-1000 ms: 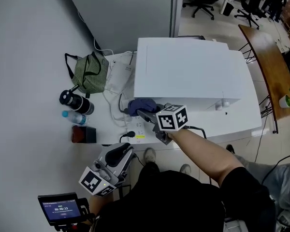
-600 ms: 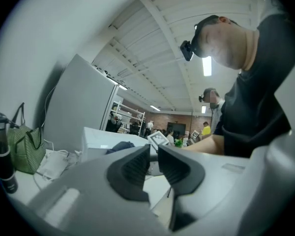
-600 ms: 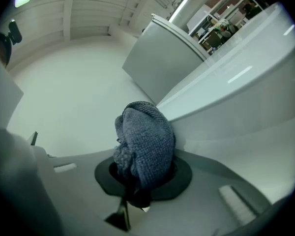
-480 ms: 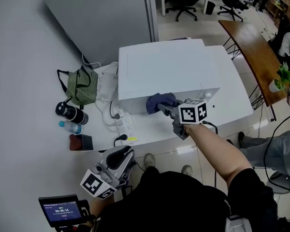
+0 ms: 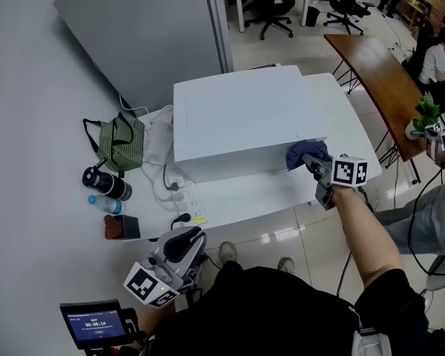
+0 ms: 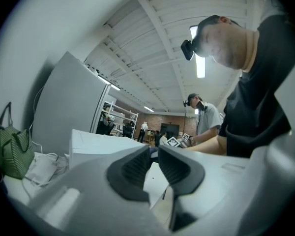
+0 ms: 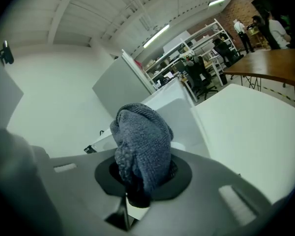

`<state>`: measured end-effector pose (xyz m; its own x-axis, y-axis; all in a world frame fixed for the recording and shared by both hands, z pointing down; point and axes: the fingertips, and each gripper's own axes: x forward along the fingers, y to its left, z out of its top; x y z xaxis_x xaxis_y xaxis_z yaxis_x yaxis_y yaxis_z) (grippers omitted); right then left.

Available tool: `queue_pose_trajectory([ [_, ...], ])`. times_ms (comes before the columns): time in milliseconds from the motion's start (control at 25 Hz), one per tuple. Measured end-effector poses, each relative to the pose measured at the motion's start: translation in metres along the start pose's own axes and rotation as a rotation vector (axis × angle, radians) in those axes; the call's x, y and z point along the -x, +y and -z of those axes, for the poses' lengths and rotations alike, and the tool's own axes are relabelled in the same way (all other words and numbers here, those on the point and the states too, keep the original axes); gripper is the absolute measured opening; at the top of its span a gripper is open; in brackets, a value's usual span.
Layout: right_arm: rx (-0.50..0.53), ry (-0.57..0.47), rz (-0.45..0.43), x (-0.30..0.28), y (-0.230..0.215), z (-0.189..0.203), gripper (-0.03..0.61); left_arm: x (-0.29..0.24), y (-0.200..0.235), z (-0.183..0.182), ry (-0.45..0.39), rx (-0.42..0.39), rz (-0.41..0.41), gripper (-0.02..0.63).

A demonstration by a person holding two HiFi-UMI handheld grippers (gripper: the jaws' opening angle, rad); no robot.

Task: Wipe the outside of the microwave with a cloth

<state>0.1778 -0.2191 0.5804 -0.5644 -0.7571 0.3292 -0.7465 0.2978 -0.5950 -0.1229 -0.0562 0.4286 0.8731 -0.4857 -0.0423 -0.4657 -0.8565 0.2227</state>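
Grips a blue knit cloth (image 5: 304, 154) in the right gripper (image 5: 314, 166), clamped hard on the wad. In the right gripper view, shows the cloth bunched up above the pads (image 7: 179, 173), blocking most of what lies ahead. Presses the cloth against the near right corner of the white microwave (image 5: 237, 121), low on the front face. Reaches there with the right arm stretched out past the near edge of the bench (image 5: 259, 195).

Holds the left gripper (image 5: 193, 237) low and close to the body, off the bench's near edge and well apart from the microwave. Leaves a narrow gap between its fingers (image 6: 132, 168), with nothing in it. Points it up toward the microwave, going by the left gripper view.

Sees the microwave sitting on the white bench, box closed, top bare. Left of it, against the wall side, finds:
- green striped bag (image 5: 119, 143), slumped, handles up
- black flask (image 5: 105, 183) lying on its side, just below the bag
- small water bottle (image 5: 104, 204) lying just beside the flask
- dark red box (image 5: 123, 228) near the bench's front edge
- white power strip (image 5: 190, 199) with cables (image 5: 166, 170) between the bag and the microwave

Shows a small screen (image 5: 95, 321) at bottom left, text too small to read. Shows a wooden table (image 5: 374, 69) well off to the right, with a potted plant (image 5: 424, 115) on its end.
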Motion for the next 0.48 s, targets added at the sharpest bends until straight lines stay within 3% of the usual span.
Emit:
queue_pose_trajectory([
  [360,-0.038,-0.087,0.087,0.050,-0.042,-0.027,0.051,0.004,0.005,0.003,-0.014,0.000,-0.011,0.055],
  [480,-0.004,-0.068,0.018,0.044,-0.009,-0.020,0.051,0.005,0.004,0.002,-0.030,0.012,-0.017,0.055],
])
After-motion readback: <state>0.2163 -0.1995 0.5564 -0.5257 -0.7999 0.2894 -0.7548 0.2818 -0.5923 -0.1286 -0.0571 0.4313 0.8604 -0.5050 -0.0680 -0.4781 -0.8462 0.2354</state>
